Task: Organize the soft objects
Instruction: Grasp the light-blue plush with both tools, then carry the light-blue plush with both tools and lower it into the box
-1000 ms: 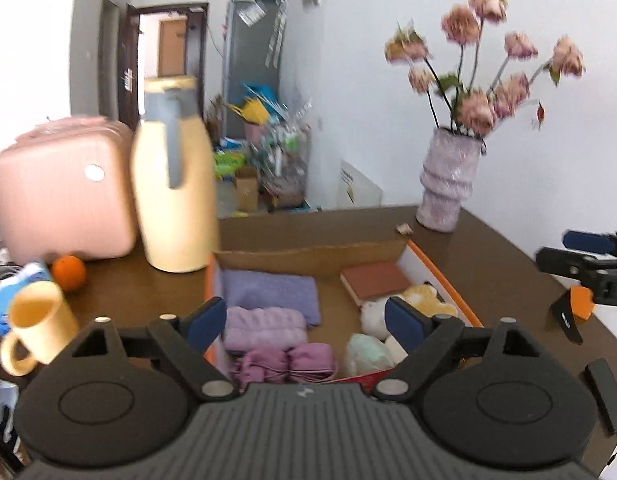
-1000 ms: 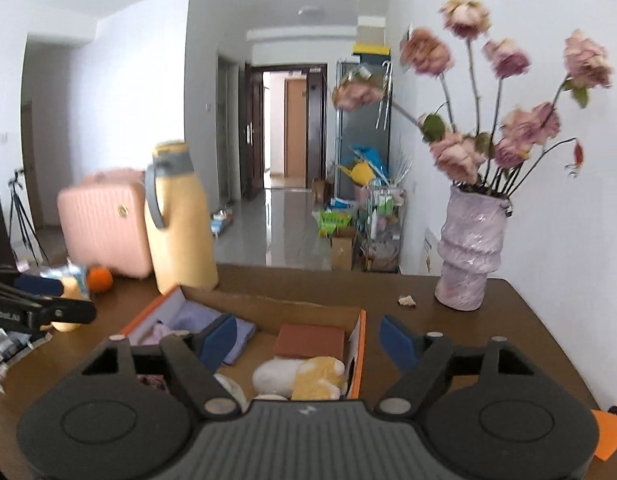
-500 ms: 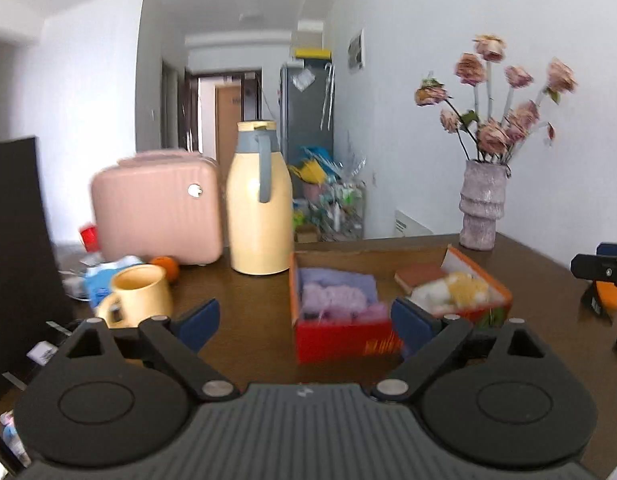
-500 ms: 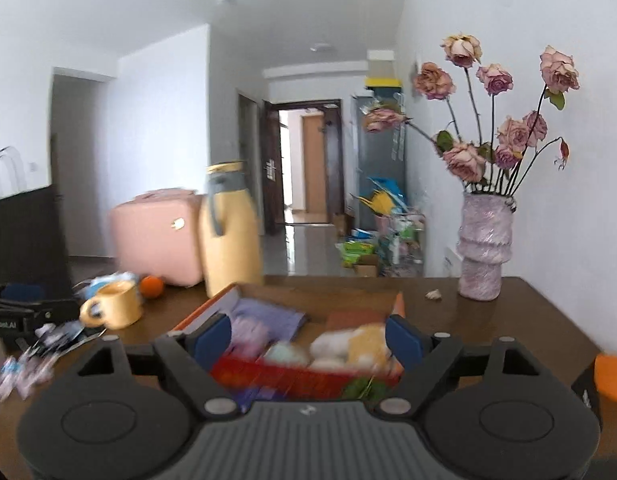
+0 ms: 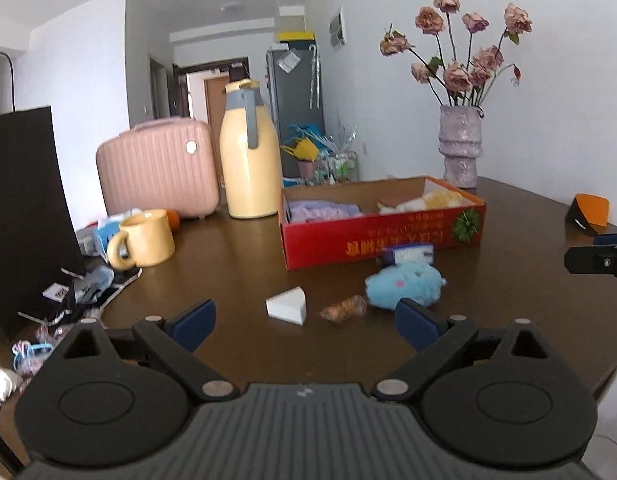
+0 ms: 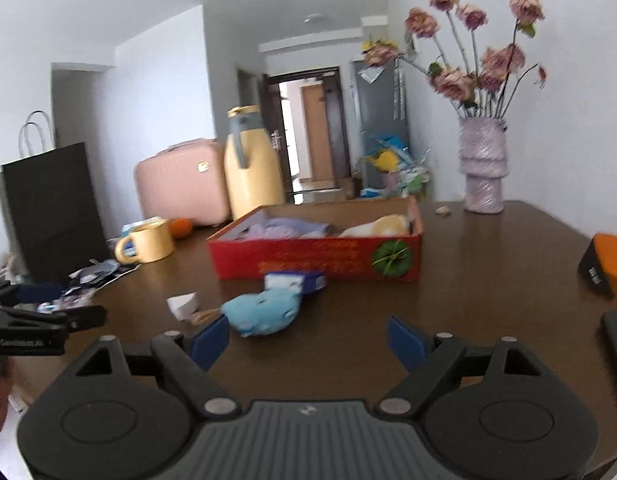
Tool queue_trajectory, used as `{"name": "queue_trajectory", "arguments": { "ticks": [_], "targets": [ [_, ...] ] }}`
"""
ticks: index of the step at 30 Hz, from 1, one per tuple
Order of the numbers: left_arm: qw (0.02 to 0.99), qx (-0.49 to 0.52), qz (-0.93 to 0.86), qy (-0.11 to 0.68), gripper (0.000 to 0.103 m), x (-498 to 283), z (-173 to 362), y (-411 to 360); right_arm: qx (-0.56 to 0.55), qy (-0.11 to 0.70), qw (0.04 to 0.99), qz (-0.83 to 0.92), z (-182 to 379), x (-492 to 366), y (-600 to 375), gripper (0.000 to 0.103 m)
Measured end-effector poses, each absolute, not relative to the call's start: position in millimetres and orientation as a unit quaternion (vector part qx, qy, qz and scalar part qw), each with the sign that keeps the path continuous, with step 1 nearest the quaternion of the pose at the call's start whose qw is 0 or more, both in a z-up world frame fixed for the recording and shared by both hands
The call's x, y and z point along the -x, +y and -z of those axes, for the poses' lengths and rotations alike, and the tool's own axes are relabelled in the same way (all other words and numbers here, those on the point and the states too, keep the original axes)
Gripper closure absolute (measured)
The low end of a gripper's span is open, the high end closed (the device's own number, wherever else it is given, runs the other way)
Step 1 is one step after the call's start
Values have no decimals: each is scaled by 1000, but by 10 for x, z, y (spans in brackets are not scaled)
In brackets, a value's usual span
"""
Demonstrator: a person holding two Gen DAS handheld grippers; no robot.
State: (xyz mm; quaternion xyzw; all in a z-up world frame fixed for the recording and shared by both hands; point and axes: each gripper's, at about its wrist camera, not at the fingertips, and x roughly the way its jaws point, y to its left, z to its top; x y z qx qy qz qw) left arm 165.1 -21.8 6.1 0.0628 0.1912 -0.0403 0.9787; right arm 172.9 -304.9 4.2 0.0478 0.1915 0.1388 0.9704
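Moved: both my grippers have pulled back from over the red cardboard box (image 5: 382, 236); 1 second ago I was looking straight down into it, now I see its printed front wall from low over the table (image 5: 236, 264).
Newly in view: blue plush toy (image 5: 404, 283), white wedge-shaped block (image 5: 287, 305) and small orange wrapped item (image 5: 343, 307), all loose on the table in front of the box.
Left gripper (image 5: 306, 320): released, jaws wide, nothing between them; wedge and wrapped item lie just ahead of it.
Right gripper (image 6: 308, 338): also released and empty; plush (image 6: 264, 312) sits just ahead, nearer its left finger.
Task things: purple cloths (image 5: 322, 210) and yellow-white plush (image 5: 428, 201) already inside the box; blue plush is outside, just beside a small blue-and-white packet (image 5: 408, 254) that lies against the box front.
Step in hand: I judge I'm lining up the next pickup, with the blue plush the likely target.
Next move: bring 1 gripper down over the plush, centre it between the fingers, close gently, then lift over the front wall into a free spot.
Watch: plush will squash and may slip, and the packet is close enough to get nudged.
Unchanged: yellow thermos jug (image 5: 250, 152), pink case (image 5: 158, 168), yellow mug (image 5: 144, 238) and vase of dried roses (image 5: 460, 146) stand where they did.
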Motion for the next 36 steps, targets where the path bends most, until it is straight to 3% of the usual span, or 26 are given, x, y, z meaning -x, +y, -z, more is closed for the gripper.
{"name": "queue_trajectory", "arguments": {
  "ticks": [8, 13, 16, 18, 21, 25, 28, 36],
  "targets": [
    [975, -43, 33, 217, 5, -1986, 76, -181, -46, 223, 961, -155, 126, -2066, -2880, 18],
    [968, -36, 40, 243, 21, -2260, 210, -168, -65, 248, 954, -159, 224, -2493, -2753, 19],
    [962, -1, 78, 263, 27, -2477, 249, -187, -92, 266, 945, -167, 312, -2814, -2639, 26],
    [955, 18, 99, 280, 41, -2634, 277, -222, -116, 274, 939, -173, 363, -3033, -2581, 31],
    [946, 49, 126, 296, 49, -2839, 320, -288, -150, 287, 931, -171, 452, -3331, -2532, 42],
    [919, 116, 175, 334, 48, -3093, 392, -361, -207, 319, 908, -174, 618, -3611, -2584, 52],
    [912, 158, 179, 334, 47, -3229, 480, -404, -256, 332, 885, -205, 708, -3671, -2666, 66],
    [886, 198, 210, 364, 48, -3093, 529, -466, -261, 347, 870, -231, 690, -3193, -2881, 68]
  ]
}}
